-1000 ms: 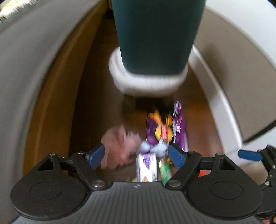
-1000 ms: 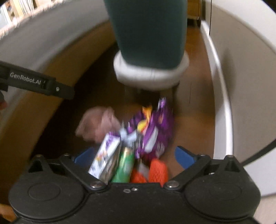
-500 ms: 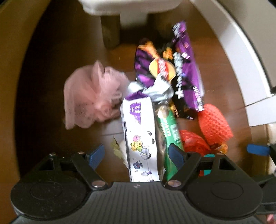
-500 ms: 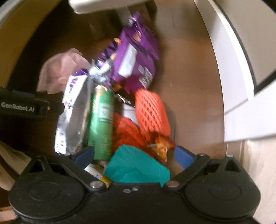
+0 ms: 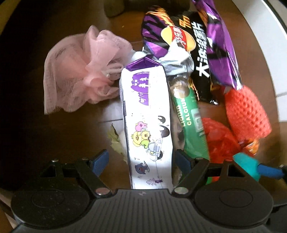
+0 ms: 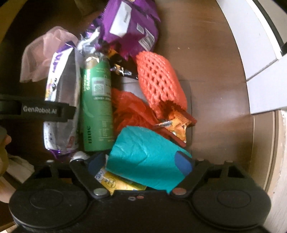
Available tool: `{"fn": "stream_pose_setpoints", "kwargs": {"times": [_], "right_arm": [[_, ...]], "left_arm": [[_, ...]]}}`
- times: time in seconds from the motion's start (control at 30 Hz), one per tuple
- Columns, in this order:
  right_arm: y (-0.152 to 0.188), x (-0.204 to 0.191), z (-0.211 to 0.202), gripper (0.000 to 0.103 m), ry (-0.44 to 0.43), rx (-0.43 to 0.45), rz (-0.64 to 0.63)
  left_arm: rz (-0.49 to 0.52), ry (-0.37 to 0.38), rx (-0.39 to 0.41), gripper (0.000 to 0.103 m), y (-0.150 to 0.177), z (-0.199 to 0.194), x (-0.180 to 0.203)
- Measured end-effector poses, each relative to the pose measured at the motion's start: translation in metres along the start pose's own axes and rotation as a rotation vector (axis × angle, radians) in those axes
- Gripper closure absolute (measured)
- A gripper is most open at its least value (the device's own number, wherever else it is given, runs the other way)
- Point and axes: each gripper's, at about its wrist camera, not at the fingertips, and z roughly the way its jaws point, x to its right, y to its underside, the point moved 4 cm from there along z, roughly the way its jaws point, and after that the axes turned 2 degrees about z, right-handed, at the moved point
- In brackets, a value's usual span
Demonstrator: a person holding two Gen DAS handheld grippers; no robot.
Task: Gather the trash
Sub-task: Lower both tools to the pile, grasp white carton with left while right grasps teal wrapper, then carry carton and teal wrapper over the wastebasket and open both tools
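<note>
A pile of trash lies on the brown floor. In the left wrist view my left gripper [image 5: 141, 159] is open, its blue fingers on either side of a white and purple cartoon carton [image 5: 148, 123]. Beside it lie a green tube [image 5: 192, 123], a pink mesh puff [image 5: 80, 69], a purple chip bag [image 5: 190, 46] and an orange foam net [image 5: 247, 111]. In the right wrist view my right gripper [image 6: 141, 163] is open around a teal crumpled paper [image 6: 143, 157], with the green tube [image 6: 96, 107] and orange net [image 6: 159, 82] ahead.
A white baseboard and wall [image 6: 260, 53] run along the right. A chair leg [image 5: 114, 7] stands at the far edge of the pile. An orange plastic bag [image 6: 129, 109] and a yellow packet [image 6: 114, 182] lie in the heap.
Both grippers have dropped down and in toward the pile; the teal stool has left view. The carton now sits between the left fingers and the teal paper between the right ones.
</note>
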Motion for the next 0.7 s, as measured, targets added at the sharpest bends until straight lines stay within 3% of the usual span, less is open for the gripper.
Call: {"fn": "stream_pose_setpoints", "kwargs": {"times": [0.17, 0.37, 0.47, 0.7], "right_arm": [[0.001, -0.001, 0.004, 0.04, 0.032, 0.007, 0.01], [0.005, -0.001, -0.005, 0.064, 0.069, -0.002, -0.017], [0.01, -0.001, -0.013, 0.077, 0.078, -0.007, -0.035], [0.017, 0.001, -0.029, 0.097, 0.167, 0.023, -0.098]], "left_arm": [[0.003, 0.007, -0.017, 0.024, 0.004, 0.007, 0.004], [-0.026, 0.05, -0.041, 0.054, 0.004, 0.015, -0.002], [-0.032, 0.056, -0.032, 0.058, 0.004, 0.014, -0.005], [-0.016, 0.021, -0.013, 0.06, 0.003, 0.004, -0.004]]}}
